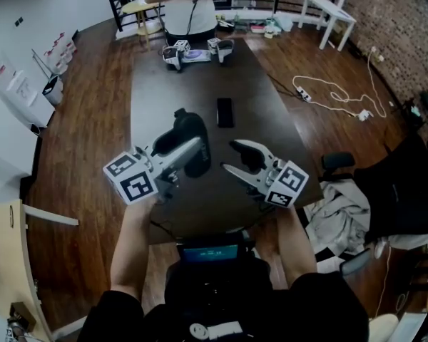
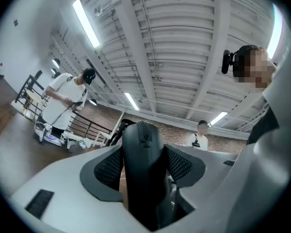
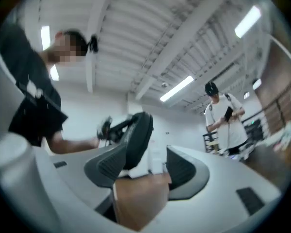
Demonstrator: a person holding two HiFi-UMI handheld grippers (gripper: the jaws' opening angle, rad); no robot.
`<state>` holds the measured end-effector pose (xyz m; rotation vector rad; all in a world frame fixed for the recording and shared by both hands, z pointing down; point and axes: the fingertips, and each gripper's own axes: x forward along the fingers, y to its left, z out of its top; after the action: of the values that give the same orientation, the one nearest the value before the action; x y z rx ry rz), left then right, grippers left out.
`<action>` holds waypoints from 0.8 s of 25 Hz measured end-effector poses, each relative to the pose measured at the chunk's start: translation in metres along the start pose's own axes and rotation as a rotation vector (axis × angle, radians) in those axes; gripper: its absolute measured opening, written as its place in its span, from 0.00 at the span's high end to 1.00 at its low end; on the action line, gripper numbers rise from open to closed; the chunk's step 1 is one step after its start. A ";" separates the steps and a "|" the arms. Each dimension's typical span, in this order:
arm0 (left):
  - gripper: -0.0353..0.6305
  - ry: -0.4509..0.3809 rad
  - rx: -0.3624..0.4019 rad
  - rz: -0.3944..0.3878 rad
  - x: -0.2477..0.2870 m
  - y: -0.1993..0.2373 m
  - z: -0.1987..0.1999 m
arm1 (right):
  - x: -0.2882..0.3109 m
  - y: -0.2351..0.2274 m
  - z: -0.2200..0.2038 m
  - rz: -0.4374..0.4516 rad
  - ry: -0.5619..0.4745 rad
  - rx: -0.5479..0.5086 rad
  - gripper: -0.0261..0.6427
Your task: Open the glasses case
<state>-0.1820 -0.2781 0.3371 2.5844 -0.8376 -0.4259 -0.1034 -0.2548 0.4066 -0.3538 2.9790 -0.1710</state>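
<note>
case: black zippered glasses case [image 1: 190,140] raised above the dark wooden counter's [image 1: 178,91] near edge | left gripper [image 1: 191,152]: fingers [image 2: 106,166] clamped on both its sides, case upright between them | right gripper [image 1: 230,157]: fingers [image 3: 184,171] apart, holding nothing, case just beside their tips, seemingly untouched (blurred)

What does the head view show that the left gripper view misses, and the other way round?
Only the head view shows the right gripper with its jaws open on nothing, a dark phone lying on the table, and a white cable on the floor. Only the left gripper view shows the ceiling with its strip lights, a second bystander in the background, and the zip along the case's edge. Both show the black glasses case clamped in the left gripper, and a person in a white shirt at the table's far end.
</note>
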 end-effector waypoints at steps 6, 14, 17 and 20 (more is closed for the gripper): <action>0.55 -0.036 0.072 0.075 0.006 0.004 0.022 | 0.028 0.007 -0.038 -0.311 0.393 -0.438 0.80; 0.56 0.062 0.121 0.044 0.018 -0.010 0.003 | 0.040 0.009 -0.039 -0.310 0.477 -0.522 0.76; 0.56 0.139 0.142 0.018 0.021 -0.017 -0.009 | 0.042 0.016 -0.049 -0.255 0.544 -0.560 0.79; 0.57 0.165 0.133 0.013 0.019 -0.017 -0.014 | 0.039 0.016 -0.055 -0.243 0.591 -0.580 0.89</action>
<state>-0.1530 -0.2731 0.3383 2.6889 -0.8497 -0.1552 -0.1529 -0.2430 0.4540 -0.8594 3.4973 0.7017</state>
